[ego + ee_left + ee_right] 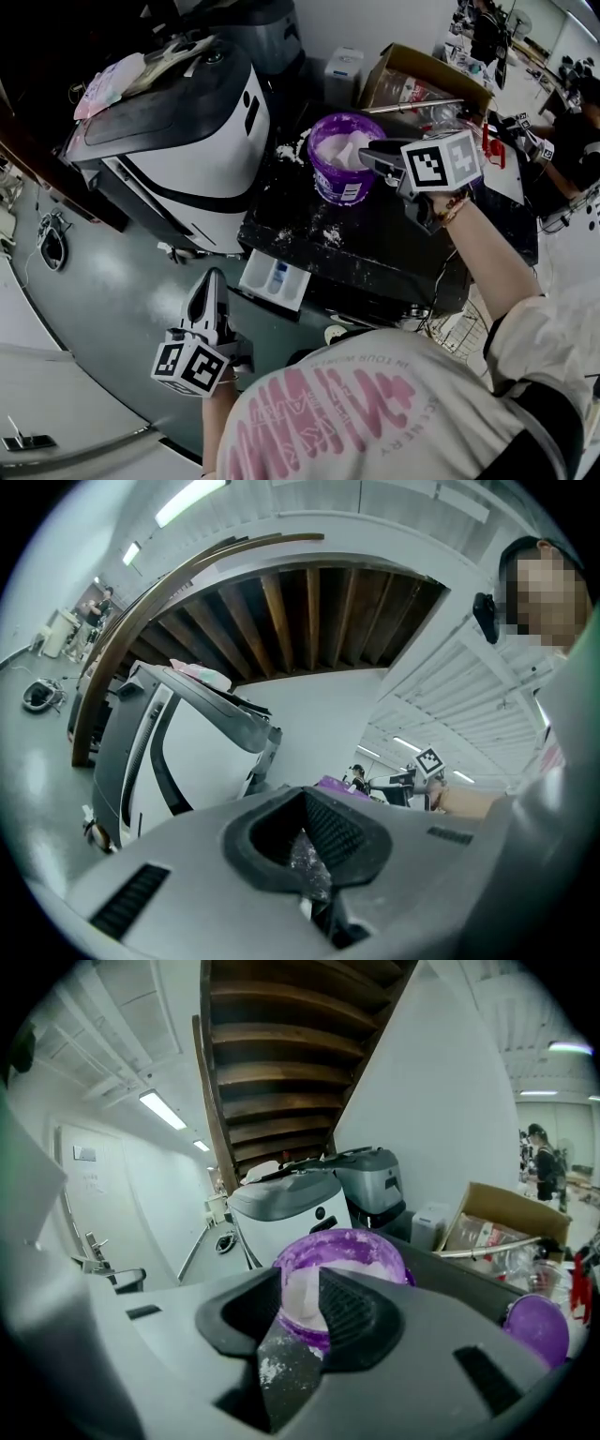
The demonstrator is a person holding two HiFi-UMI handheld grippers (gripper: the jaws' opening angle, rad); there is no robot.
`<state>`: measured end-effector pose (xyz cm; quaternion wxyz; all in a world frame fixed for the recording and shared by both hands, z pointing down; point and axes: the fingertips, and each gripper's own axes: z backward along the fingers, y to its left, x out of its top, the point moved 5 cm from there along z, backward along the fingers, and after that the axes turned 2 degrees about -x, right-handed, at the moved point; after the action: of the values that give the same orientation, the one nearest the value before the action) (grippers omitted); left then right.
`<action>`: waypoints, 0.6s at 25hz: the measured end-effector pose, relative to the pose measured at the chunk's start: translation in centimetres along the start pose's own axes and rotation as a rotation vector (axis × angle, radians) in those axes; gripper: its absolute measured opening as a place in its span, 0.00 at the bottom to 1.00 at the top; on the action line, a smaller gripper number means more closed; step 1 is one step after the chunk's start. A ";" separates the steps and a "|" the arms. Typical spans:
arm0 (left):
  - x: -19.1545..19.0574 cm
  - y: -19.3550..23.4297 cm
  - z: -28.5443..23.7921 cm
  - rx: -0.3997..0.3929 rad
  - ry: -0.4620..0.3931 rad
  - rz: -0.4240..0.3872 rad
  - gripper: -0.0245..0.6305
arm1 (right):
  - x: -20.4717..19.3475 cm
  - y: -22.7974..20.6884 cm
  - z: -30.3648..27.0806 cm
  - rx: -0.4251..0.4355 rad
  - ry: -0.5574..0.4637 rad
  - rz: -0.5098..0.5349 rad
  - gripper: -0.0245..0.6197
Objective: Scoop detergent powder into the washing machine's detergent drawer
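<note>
A purple tub [339, 187] of white detergent powder [336, 150] stands on a black table [384, 258]. My right gripper [367, 156] reaches over the tub's right rim with its jaws open. In the right gripper view the tub [349, 1243] shows through the gap of the right gripper [300, 1290], and nothing is gripped. The white detergent drawer [275, 278] is pulled out below the table's front left corner. My left gripper [210, 283] hangs low and left of the drawer, pointing up, with its jaws together; the left gripper [305, 808] holds nothing.
A white and black washing machine [187, 141] stands to the left of the table. Spilled powder [328, 234] lies on the tabletop. An open cardboard box [422, 80] sits behind the tub, and a purple lid [537, 1327] lies to the tub's right. People work at the far right.
</note>
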<state>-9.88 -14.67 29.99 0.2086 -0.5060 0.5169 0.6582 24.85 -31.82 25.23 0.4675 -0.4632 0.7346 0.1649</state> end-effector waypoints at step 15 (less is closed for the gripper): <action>-0.1 1.2 -3.1 -0.011 0.042 0.009 0.04 | 1.4 -1.6 -4.4 0.104 0.311 -0.047 0.28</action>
<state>-9.38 -17.84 30.78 0.1919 -0.5186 0.5197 0.6513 23.66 -36.38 26.63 0.3754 -0.4753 0.7946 0.0419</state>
